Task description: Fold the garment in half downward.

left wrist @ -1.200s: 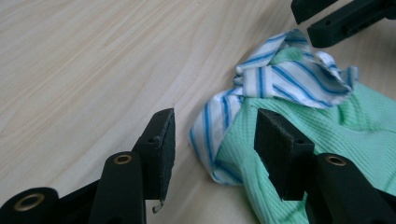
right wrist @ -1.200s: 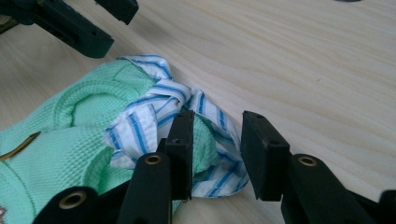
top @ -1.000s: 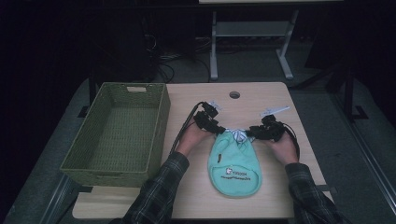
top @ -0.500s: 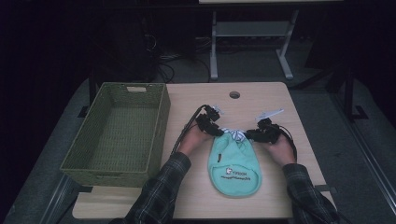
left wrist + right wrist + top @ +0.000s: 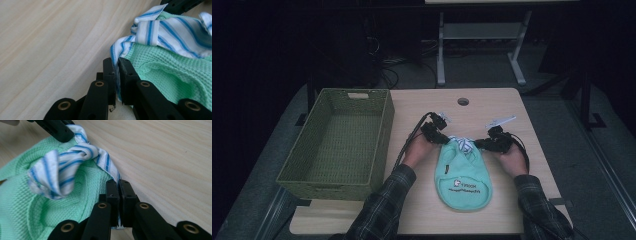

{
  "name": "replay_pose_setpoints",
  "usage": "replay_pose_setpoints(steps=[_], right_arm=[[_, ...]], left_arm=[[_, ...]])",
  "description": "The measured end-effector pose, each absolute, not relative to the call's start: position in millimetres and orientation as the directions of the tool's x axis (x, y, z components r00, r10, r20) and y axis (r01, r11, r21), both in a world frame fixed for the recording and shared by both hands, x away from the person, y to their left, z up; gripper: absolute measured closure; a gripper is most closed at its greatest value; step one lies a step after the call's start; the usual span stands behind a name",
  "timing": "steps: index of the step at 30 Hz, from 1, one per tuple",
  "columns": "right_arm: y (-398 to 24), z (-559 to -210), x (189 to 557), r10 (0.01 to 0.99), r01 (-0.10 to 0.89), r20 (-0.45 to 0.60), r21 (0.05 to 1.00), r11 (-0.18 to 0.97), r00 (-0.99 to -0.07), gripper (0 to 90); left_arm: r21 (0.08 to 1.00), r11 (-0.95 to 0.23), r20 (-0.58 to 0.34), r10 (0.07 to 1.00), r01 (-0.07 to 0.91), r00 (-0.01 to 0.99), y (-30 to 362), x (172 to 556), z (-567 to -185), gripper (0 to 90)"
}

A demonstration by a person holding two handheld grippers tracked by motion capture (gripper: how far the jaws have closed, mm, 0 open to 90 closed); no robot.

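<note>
Green bib lies flat on table, near-centre, right of wicker basket; striped ties at its far end.

Left gripper at far-left corner of bib: jaws just closed, pads pinching striped tie edge.

Right gripper at far-right corner: jaws just closed, clamped on other tie strip.

Both hands rest on table beside bib.

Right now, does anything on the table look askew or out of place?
Nothing stands out. The green bib lies flat, its striped ties bunched at the neck, each end pinched by a gripper; the basket sits square.
</note>
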State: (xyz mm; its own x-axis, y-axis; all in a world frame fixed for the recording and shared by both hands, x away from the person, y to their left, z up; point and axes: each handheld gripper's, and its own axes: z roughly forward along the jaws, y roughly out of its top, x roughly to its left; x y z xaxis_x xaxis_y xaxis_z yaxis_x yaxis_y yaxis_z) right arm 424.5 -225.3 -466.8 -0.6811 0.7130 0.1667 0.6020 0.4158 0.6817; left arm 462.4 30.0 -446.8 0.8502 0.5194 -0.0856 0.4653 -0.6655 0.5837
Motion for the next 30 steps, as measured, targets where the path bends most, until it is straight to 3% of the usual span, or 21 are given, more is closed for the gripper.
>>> replay_pose_setpoints(steps=[24, 27, 30], right_arm=[[-230.6, -411.7, 418.0, 0.693, 0.498, 0.121, 0.782, 0.375, -0.711, 86.4], [-230.9, -406.8, 416.7, 0.686, 0.481, 0.115, 0.794, 0.371, -0.718, 81.4], [-233.9, -401.4, 411.6, 0.701, 0.47, 0.113, 0.814, 0.341, -0.705, 70.4]], left_arm=[[0.754, -0.568, 0.018, 0.519, 0.329, 0.854, 46.7, 432.9, -388.4, 84.4], [0.769, -0.549, 0.016, 0.529, 0.328, 0.849, 50.0, 430.1, -385.7, 84.5], [0.772, -0.544, 0.015, 0.532, 0.329, 0.846, 51.7, 430.3, -385.9, 84.5]])
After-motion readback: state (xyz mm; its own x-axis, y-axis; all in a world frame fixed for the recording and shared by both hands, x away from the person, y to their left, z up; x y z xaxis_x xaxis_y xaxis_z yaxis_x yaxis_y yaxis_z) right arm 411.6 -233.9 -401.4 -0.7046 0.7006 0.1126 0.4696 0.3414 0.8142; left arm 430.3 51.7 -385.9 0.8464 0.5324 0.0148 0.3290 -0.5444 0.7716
